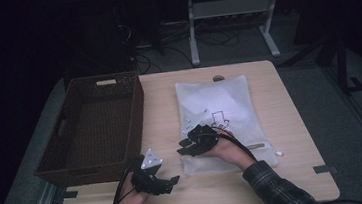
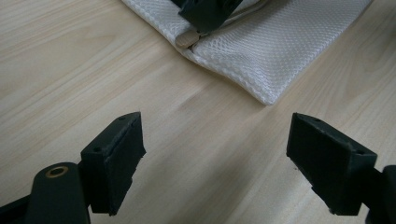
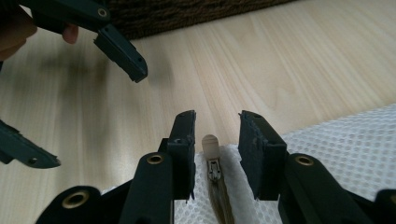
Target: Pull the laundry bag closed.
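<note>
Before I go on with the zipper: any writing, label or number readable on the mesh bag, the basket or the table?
No readable text anywhere.
White mesh bag: a dark printed drawing shows in the high view, too small to tell whether it holds letters.
Zipper pull, between the right tongs: plain tan tab, no marking.
Brown basket: a pale handle slot, no label.

The support is a light wood-grain table (image 1: 291,121) standing on grey carpeted floor (image 1: 352,125). A dark brown wicker basket (image 1: 91,125) rests on the left half of the tabletop, reaching close to the left edge. A white mesh bag (image 1: 219,103) lies flat on the right half, well apart from the basket, its zipper pull (image 3: 211,145) at the near-left corner.
</note>
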`<state>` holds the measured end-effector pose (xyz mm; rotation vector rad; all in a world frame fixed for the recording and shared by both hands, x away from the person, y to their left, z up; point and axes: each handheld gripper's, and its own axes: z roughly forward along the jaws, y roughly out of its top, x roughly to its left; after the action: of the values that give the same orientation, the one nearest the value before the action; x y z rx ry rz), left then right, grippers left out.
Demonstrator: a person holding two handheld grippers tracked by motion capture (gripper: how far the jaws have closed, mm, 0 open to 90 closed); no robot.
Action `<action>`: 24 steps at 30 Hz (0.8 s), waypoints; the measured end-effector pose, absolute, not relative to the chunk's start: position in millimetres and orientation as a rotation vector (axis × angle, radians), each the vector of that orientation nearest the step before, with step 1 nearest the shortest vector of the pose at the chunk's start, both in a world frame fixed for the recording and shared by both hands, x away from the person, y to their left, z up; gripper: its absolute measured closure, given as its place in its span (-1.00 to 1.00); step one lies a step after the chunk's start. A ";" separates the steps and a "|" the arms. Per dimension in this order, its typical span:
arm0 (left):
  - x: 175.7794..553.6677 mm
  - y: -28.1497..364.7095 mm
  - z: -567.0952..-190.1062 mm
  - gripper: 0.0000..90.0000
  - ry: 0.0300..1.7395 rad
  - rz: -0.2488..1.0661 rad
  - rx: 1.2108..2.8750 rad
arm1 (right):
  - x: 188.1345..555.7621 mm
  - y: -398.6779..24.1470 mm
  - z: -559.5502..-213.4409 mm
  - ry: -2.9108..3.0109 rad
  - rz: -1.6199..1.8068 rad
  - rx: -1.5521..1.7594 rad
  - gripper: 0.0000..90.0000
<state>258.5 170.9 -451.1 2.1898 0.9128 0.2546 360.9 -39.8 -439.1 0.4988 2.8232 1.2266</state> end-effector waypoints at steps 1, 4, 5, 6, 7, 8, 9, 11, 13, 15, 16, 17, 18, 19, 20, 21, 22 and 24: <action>258.6 171.0 -451.0 -0.59 0.914 0.255 2.189 | 361.8 -38.5 -440.7 2.829 1.222 0.496 0.47; 258.7 171.1 -450.9 -0.59 0.914 0.252 2.190 | 363.8 -34.6 -443.7 2.837 1.210 0.493 0.51; 258.6 171.0 -451.0 -0.59 0.915 0.252 2.188 | 364.2 -33.0 -444.4 2.840 1.205 0.496 0.52; 258.6 171.0 -451.0 -0.59 0.915 0.251 2.187 | 365.0 -31.1 -445.1 2.843 1.199 0.487 0.53; 258.6 171.0 -451.1 -0.59 0.915 0.249 2.187 | 365.2 -30.2 -445.2 2.848 1.194 0.487 0.55; 258.5 171.0 -451.1 -0.59 0.915 0.250 2.187 | 365.5 -28.8 -445.7 2.850 1.190 0.484 0.57; 258.5 171.1 -451.1 -0.59 0.915 0.249 2.187 | 365.7 -27.3 -446.0 2.855 1.177 0.481 0.59; 258.6 171.1 -451.2 -0.59 0.914 0.249 2.189 | 366.1 -26.0 -446.5 2.862 1.171 0.476 0.59; 258.5 171.0 -451.2 -0.59 0.914 0.248 2.189 | 366.4 -24.8 -447.1 2.867 1.168 0.474 0.61; 258.5 170.9 -451.2 -0.59 0.914 0.248 2.188 | 366.3 -23.9 -448.3 2.873 1.154 0.475 0.64; 258.5 171.0 -451.2 -0.59 0.914 0.248 2.188 | 366.3 -23.5 -449.4 2.876 1.148 0.471 0.65; 258.5 171.0 -451.2 -0.59 0.914 0.248 2.189 | 366.1 -23.2 -450.0 2.881 1.136 0.470 0.67; 258.6 171.1 -451.2 -0.59 0.914 0.250 2.190 | 365.9 -23.0 -450.6 2.884 1.128 0.470 0.69; 258.6 171.1 -451.2 -0.59 0.914 0.249 2.189 | 365.4 -23.0 -450.5 2.884 1.122 0.471 0.72; 258.6 171.2 -451.2 -0.59 0.914 0.249 2.189 | 365.0 -23.3 -450.3 2.880 1.124 0.468 0.74; 258.6 171.2 -451.2 -0.59 0.914 0.249 2.189 | 364.6 -23.9 -449.6 2.879 1.124 0.468 0.76; 258.6 171.3 -451.2 -0.59 0.914 0.249 2.189 | 364.6 -24.9 -448.8 2.875 1.123 0.463 0.76; 258.7 171.5 -451.2 -0.59 0.913 0.250 2.189 | 364.2 -27.4 -446.8 2.866 1.138 0.471 0.76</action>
<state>258.7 171.5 -451.2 2.1893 0.9130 0.2496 364.2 -27.4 -446.8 0.4713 2.8664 1.1378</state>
